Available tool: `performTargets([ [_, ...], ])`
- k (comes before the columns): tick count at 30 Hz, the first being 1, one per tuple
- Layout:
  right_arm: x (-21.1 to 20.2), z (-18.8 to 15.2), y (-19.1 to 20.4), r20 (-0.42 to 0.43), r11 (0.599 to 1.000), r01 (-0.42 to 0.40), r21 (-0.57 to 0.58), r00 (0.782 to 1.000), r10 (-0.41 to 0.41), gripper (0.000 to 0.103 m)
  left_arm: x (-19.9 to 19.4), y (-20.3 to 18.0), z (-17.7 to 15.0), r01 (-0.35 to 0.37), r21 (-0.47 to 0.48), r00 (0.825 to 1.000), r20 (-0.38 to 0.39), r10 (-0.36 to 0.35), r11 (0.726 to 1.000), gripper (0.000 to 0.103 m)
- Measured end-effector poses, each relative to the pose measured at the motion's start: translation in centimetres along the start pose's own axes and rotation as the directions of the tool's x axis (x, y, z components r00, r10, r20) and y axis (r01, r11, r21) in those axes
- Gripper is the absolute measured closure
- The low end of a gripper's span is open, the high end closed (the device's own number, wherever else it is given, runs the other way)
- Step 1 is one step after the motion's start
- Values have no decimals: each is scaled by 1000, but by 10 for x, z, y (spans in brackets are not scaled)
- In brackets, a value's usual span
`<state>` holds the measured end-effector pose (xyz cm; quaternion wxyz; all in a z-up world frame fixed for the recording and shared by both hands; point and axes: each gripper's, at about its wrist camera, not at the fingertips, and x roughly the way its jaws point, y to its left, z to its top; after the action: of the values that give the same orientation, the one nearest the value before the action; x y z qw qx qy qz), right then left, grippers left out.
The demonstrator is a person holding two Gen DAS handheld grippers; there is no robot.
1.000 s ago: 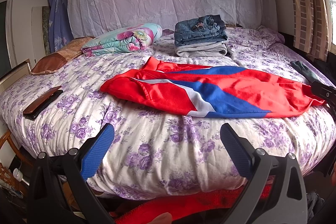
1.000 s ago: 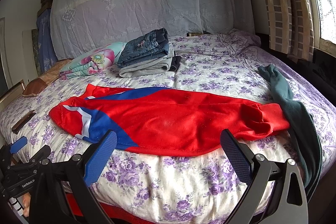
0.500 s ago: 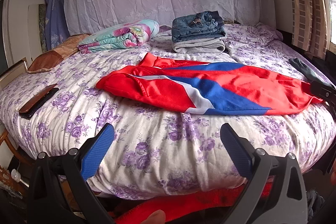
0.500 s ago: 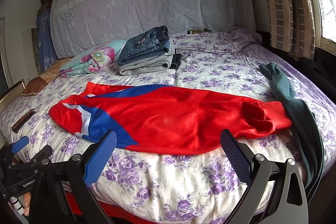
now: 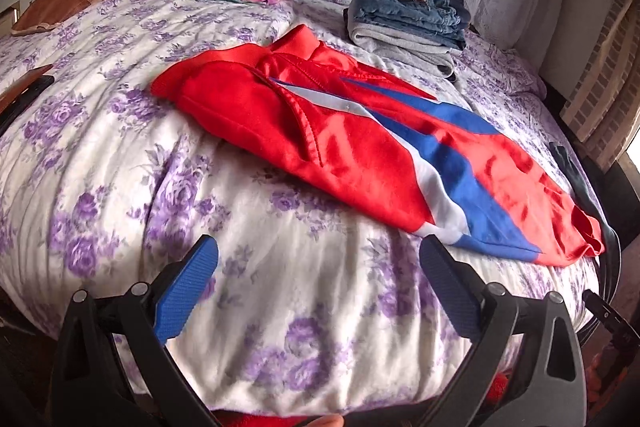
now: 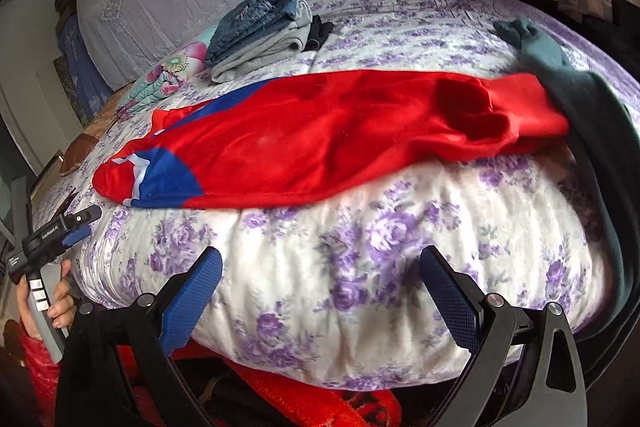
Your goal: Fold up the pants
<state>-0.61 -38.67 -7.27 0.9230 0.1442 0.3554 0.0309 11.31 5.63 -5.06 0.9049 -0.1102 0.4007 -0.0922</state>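
- Approach step, nothing grasped: left gripper (image 5: pixel 318 269) and right gripper (image 6: pixel 320 273) both released, poised over bed edge.
- Red satin pants with blue-white stripe (image 5: pixel 360 147) spread ahead of both.
- Next, likely: reach forward, pinch waistband and hem.

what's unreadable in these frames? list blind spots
- Left wrist view: flat brown object at the left edge is cut off by the frame; identity unclear.
- Left wrist view: dark teal garment is mostly hidden by the image rim.
- Right wrist view: red cloth under the floral purple bed is hidden by the bed's edge and right tongs.
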Motion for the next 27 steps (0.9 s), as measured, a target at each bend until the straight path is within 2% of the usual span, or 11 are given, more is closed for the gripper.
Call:
performTargets([
  [6, 8, 28, -32, 7, 984, -84, 158, 996, 84, 4, 34, 8, 37, 39, -70, 998, -55, -43, 997, 5],
  [10, 22, 52, -69, 47, 931, -148, 333, 989, 140, 4, 56, 17, 63, 84, -133, 992, -80, -95, 988, 5],
  [14, 34, 76, -102, 88, 872, -143, 468, 989, 115, 4, 76, 19, 84, 111, -157, 988, -87, -126, 981, 5],
  [18, 53, 100, -117, 63, 839, -97, 536, 995, 74, 3, 96, 16, 104, 99, -144, 988, -104, -114, 985, 5],
  [21, 66, 114, -120, 47, 838, -60, 543, 998, 41, 3, 109, 15, 117, 95, -153, 987, -112, -113, 984, 5],
  [23, 70, 119, -119, 58, 843, -52, 535, 998, 24, 3, 114, 19, 125, 113, -186, 984, -114, -136, 976, 5],
  [25, 75, 123, -117, 60, 866, -37, 498, 998, 8, 4, 117, 25, 131, 147, -228, 978, -111, -176, 963, 5],
  [27, 78, 126, -111, 59, 901, 5, 433, 998, -34, 20, 119, 31, 135, 186, -261, 969, -112, -222, 947, 5],
])
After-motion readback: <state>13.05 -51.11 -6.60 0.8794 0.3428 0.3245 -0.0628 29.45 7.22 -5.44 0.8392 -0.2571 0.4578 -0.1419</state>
